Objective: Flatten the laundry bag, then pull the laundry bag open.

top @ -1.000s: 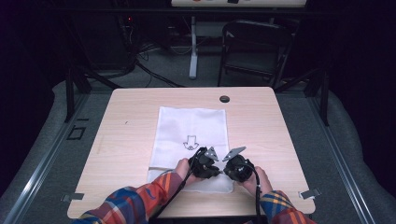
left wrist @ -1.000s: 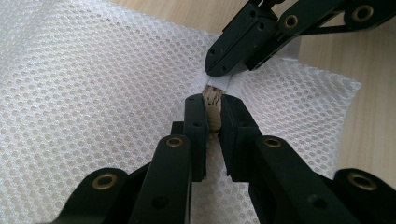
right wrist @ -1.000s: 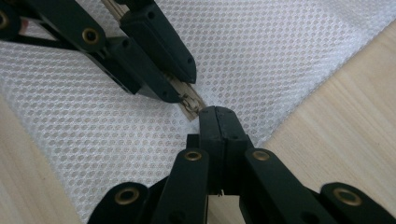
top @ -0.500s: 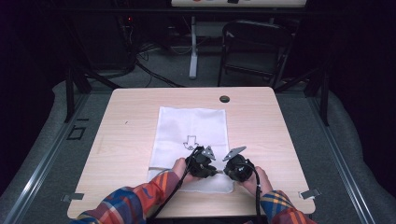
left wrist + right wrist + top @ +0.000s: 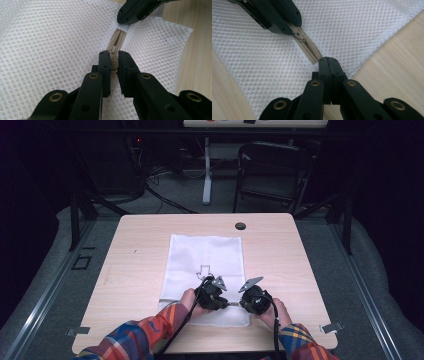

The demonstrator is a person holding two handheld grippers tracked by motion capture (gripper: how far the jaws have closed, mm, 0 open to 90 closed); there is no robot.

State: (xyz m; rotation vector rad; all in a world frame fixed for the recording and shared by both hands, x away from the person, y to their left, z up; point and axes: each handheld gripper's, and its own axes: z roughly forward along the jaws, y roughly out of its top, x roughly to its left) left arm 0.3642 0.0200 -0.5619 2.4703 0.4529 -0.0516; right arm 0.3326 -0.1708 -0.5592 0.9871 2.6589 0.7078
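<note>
grippers crowd mesh bag [image 5: 207, 257] zipper [image 5: 308, 48]

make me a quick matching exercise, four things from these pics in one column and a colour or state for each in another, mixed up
Things:
1. mesh bag
2. zipper
3. left gripper
4. right gripper

States:
a. beige, runs between the two grippers
b. shut on the zipper's end, at the bag's edge
c. white, flat on the table
d. shut on the zipper's slider

Pairs: 1-c, 2-a, 3-d, 4-b
</note>
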